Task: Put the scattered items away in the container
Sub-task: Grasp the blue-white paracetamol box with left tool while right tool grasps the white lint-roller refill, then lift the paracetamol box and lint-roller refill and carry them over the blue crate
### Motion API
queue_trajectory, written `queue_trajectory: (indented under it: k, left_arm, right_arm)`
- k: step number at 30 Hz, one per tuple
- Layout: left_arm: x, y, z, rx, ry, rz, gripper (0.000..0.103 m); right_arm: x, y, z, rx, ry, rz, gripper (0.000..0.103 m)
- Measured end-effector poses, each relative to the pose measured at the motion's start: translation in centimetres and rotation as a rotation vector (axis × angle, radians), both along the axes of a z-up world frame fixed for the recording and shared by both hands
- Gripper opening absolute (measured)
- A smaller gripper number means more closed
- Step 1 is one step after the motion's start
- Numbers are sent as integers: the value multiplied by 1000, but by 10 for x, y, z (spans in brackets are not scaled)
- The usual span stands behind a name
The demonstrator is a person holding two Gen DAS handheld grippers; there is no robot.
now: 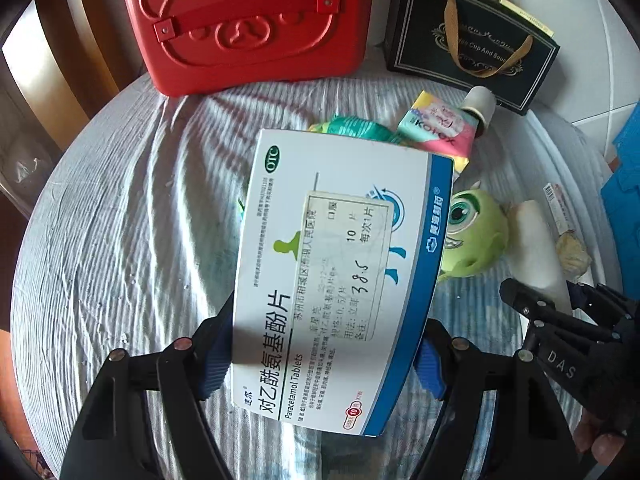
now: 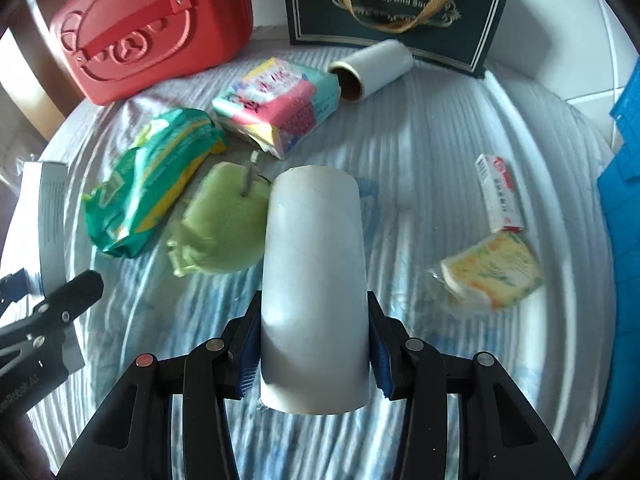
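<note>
My left gripper (image 1: 320, 356) is shut on a white and blue paracetamol tablet box (image 1: 336, 276) and holds it above the striped cloth. My right gripper (image 2: 314, 356) is shut on a white roll (image 2: 316, 280), which also shows in the left wrist view (image 1: 538, 248). On the cloth lie a green plush toy (image 2: 224, 228), a green packet (image 2: 152, 176), a pink tissue pack (image 2: 280, 108), a second white roll (image 2: 374, 68), a small red and white box (image 2: 502, 196) and a wrapped yellow sponge (image 2: 496, 270). A red bear-face container (image 2: 152, 28) stands at the back left.
A dark gift bag (image 2: 396, 4) with gold handles stands at the back beside the red container. A blue crate (image 2: 624, 200) is at the right edge. The cloth-covered table (image 1: 120, 220) is round and drops off at the left.
</note>
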State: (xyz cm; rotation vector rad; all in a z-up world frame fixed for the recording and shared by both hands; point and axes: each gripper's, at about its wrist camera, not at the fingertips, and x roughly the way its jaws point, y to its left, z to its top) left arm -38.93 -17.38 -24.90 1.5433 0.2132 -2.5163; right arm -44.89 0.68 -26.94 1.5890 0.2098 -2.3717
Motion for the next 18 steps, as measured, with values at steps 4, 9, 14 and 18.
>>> queue_trajectory:
  k: [4, 9, 14, 18]
  left_arm:
    - [14, 13, 26, -10, 56, -22, 74]
    - [43, 29, 59, -21, 127, -48, 74]
    - [74, 52, 96, -30, 211, -85, 74]
    - [101, 77, 124, -39, 284, -132, 74]
  right_arm:
    - [24, 4, 35, -17, 70, -2, 45]
    - [56, 12, 80, -38, 167, -9, 45]
    - [100, 26, 131, -59, 270, -14, 45]
    - [138, 44, 168, -71, 350, -34, 45]
